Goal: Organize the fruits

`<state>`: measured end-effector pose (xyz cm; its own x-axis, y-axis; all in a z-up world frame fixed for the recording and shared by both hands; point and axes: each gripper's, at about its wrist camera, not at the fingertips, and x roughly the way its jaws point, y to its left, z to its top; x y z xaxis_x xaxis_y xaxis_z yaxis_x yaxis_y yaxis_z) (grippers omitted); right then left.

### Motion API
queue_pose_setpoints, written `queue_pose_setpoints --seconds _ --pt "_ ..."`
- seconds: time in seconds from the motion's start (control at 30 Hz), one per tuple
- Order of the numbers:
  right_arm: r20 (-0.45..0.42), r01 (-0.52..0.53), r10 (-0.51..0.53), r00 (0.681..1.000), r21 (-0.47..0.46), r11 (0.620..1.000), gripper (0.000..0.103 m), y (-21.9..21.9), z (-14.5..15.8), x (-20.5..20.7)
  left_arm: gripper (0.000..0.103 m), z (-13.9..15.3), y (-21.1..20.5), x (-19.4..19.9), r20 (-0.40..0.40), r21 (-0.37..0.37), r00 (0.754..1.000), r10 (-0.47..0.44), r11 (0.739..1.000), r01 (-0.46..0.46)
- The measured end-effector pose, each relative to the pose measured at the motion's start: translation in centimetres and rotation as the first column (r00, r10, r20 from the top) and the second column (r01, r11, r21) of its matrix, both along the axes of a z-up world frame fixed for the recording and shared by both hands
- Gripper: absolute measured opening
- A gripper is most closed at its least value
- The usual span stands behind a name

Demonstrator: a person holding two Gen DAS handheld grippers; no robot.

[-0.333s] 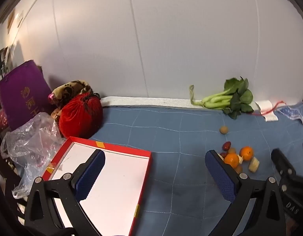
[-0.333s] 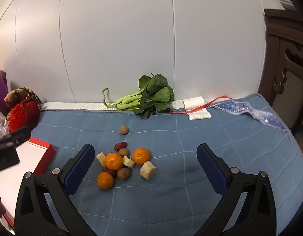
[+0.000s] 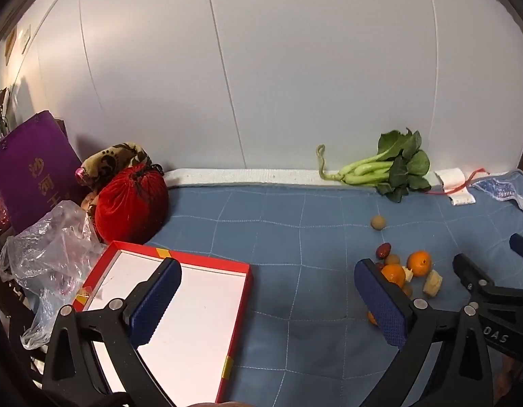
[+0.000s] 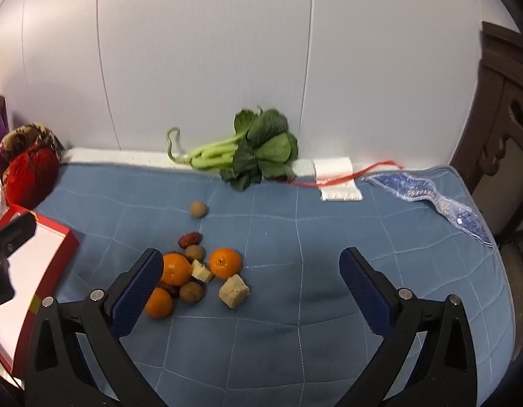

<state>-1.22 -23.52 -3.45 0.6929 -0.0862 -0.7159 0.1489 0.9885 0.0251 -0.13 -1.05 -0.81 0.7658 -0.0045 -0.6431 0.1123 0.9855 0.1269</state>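
A pile of fruit lies on the blue quilt (image 4: 329, 237): three oranges (image 4: 225, 263), brown longans (image 4: 195, 252), red dates (image 4: 190, 239) and pale chunks (image 4: 233, 291). One longan (image 4: 198, 209) sits apart, further back. My right gripper (image 4: 251, 254) is open above the quilt, and its left finger (image 4: 139, 285) covers the pile's left edge. My left gripper (image 3: 266, 268) is open and holds nothing. It hovers over the right rim of a red box (image 3: 200, 260) with a white inside. The fruit pile (image 3: 419, 263) shows just past its right finger (image 3: 380, 302).
Bok choy (image 4: 258, 149) lies against the white wall at the back. A red velvet pouch (image 3: 132, 203), a purple bag (image 3: 34, 166) and a clear plastic bag (image 3: 54, 247) crowd the left side. A clear packet (image 4: 441, 200) and dark wooden furniture (image 4: 499, 118) are at the right.
The fruit pile sits slightly further left in the right wrist view. The left wrist view is almost unchanged. Both grippers stay open.
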Motion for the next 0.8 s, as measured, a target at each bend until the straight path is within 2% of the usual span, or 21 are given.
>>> queue_pose_setpoints --seconds 0.17,0.27,0.43,0.8 --pt "-0.077 -0.032 0.036 0.996 0.049 0.998 0.103 0.2 -1.1 1.0 0.102 -0.7 -0.6 0.6 -0.028 0.020 1.000 0.002 1.000 -0.002" --pt "-0.053 -0.029 0.031 0.998 0.041 0.999 0.103 0.3 -0.3 0.9 0.102 -1.1 -0.6 0.9 -0.040 0.032 0.999 0.004 0.999 -0.003" --pt "-0.064 -0.016 0.020 0.998 0.058 0.998 0.103 -0.2 0.2 1.1 0.102 -1.5 -0.7 1.3 -0.068 0.026 0.998 0.007 1.000 -0.005" --pt "-0.056 -0.019 0.021 0.998 0.040 0.999 0.103 -0.2 0.2 0.9 0.102 -0.9 -0.7 1.8 -0.066 0.005 0.998 0.006 1.000 -0.005"
